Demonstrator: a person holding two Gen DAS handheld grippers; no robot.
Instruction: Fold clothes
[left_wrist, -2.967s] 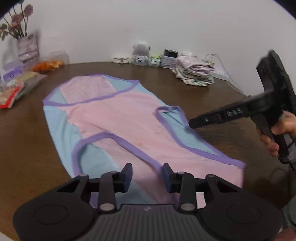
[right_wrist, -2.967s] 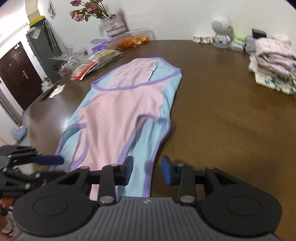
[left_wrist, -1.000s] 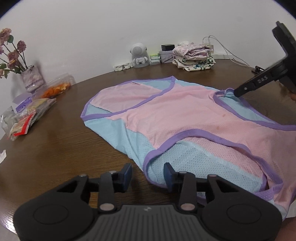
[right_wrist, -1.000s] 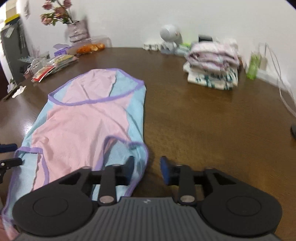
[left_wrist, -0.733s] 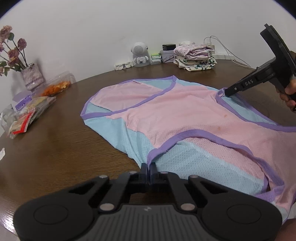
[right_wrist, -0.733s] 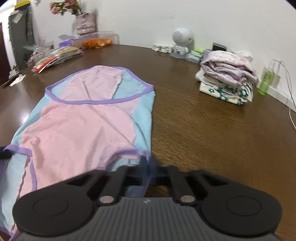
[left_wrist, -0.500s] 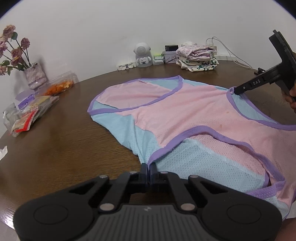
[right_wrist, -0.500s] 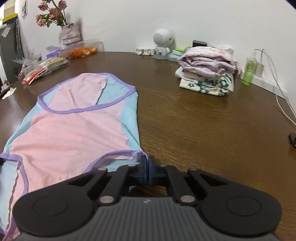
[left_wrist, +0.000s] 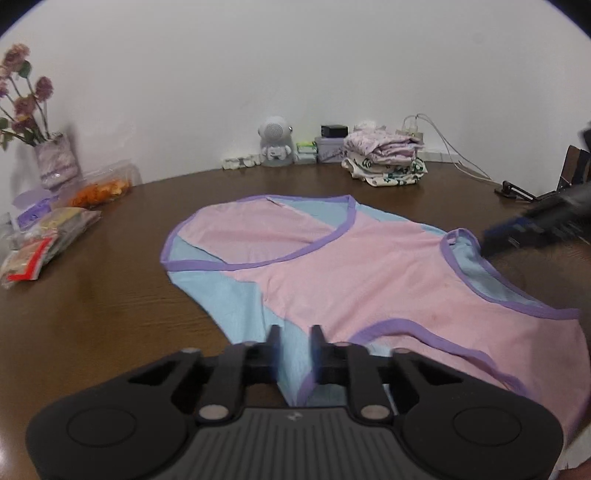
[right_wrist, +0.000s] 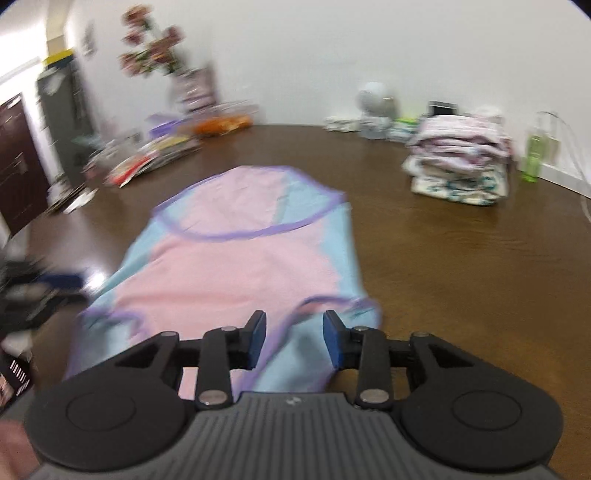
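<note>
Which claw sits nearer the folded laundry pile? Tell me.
Right. The right claw hovers over the garment's edge on the pile's side; the left claw is at the opposite edge, farther away.

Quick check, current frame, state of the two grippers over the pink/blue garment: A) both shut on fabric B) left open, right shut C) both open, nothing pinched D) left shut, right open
C: the left gripper and the right gripper each show a clear gap between their fingers, with the garment lying flat on the table behind that gap, not pinched.
</note>
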